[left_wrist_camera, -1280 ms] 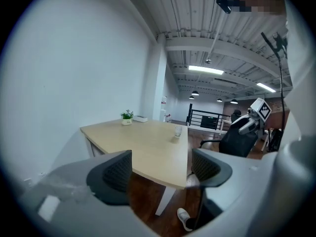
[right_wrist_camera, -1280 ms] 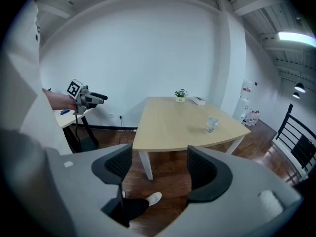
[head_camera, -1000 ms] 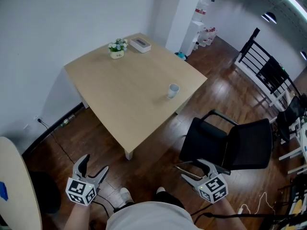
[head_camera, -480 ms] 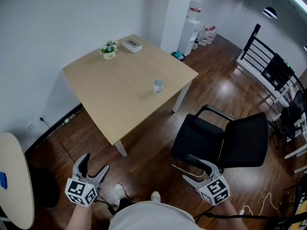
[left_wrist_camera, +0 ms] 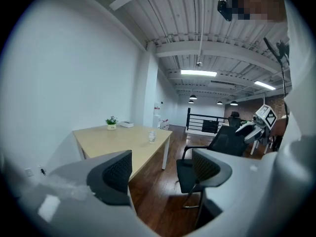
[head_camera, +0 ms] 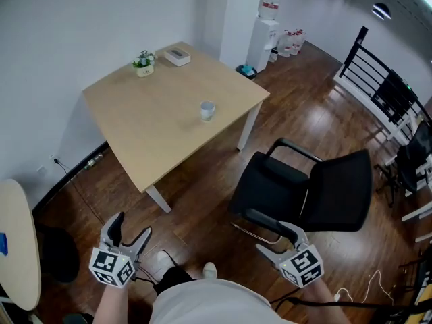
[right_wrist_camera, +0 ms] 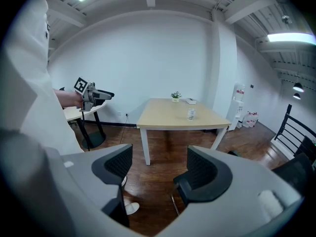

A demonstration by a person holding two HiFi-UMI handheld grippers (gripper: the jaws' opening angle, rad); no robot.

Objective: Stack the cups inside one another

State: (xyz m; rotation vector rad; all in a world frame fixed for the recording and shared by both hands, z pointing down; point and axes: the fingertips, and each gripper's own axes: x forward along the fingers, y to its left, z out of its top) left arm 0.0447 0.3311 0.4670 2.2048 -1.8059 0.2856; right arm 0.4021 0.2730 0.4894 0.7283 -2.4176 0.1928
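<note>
The left gripper [left_wrist_camera: 160, 168] has its jaws standing well apart with nothing between them; through the gap its own view shows only wooden floor [head_camera: 202, 194] and the black office chair [head_camera: 304, 194]. The right gripper [right_wrist_camera: 159, 172] is likewise open and empty, with bare floor between its jaws. In the head view both grippers are held low and close to the person's body, the left one at the lower left and the right one at the lower right, just beside the front edge of the chair seat.

The cup [head_camera: 207, 110] stands upright on the light wooden surface [head_camera: 148, 130], towards the edge nearest the chair and well apart from both grippers. Whether it is one cup or several nested together cannot be told at this range. At the far corner of the surface, against the white wall, sit a small potted plant [head_camera: 142, 62] and a flat white box [head_camera: 177, 55] just beside it. A water dispenser [head_camera: 264, 25] stands past that corner. A black railing [head_camera: 378, 86] runs along the right side of the room, and the edge of a round table [head_camera: 17, 241] shows at the left.
</note>
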